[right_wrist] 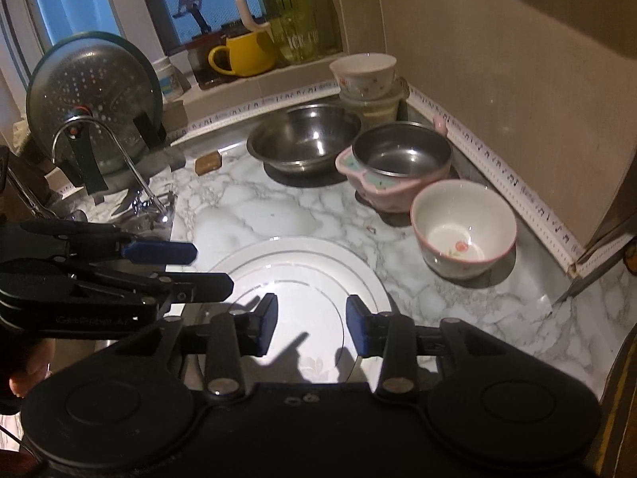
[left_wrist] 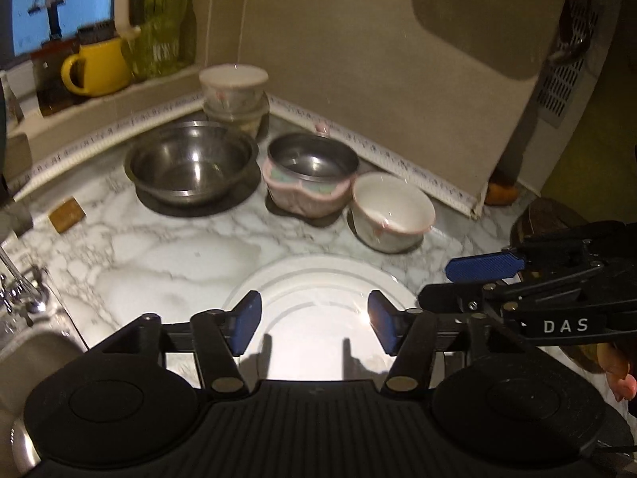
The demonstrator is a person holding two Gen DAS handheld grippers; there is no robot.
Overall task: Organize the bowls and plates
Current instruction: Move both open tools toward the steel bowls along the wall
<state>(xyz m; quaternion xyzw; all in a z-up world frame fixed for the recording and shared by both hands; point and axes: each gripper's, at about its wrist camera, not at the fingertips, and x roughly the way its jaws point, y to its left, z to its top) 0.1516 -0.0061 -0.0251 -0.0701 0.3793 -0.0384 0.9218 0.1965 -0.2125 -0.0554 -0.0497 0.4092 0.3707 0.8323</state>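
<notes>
A white plate [left_wrist: 318, 290] [right_wrist: 302, 275] lies flat on the marble counter [left_wrist: 167, 251]. My left gripper [left_wrist: 314, 322] [right_wrist: 211, 269] hangs above its near left side, open, with nothing between the blue pads. My right gripper [right_wrist: 311, 324] [left_wrist: 438, 285] hangs above its right side, also open and empty. Behind the plate stand a large steel bowl [left_wrist: 191, 163] [right_wrist: 304, 139], a pink bowl with a steel bowl inside [left_wrist: 310, 175] [right_wrist: 398, 167], and a white pink-rimmed bowl [left_wrist: 392, 209] [right_wrist: 464, 227]. A floral bowl sits stacked on a container [left_wrist: 235, 95] [right_wrist: 366, 83] in the corner.
A sink [left_wrist: 24, 358] with a curved faucet [right_wrist: 119, 159] lies left of the plate, and a colander [right_wrist: 95, 91] leans behind it. A yellow mug [left_wrist: 99, 67] and a green jug [left_wrist: 159, 20] stand on the window ledge. A small brown block [left_wrist: 67, 209] lies on the counter.
</notes>
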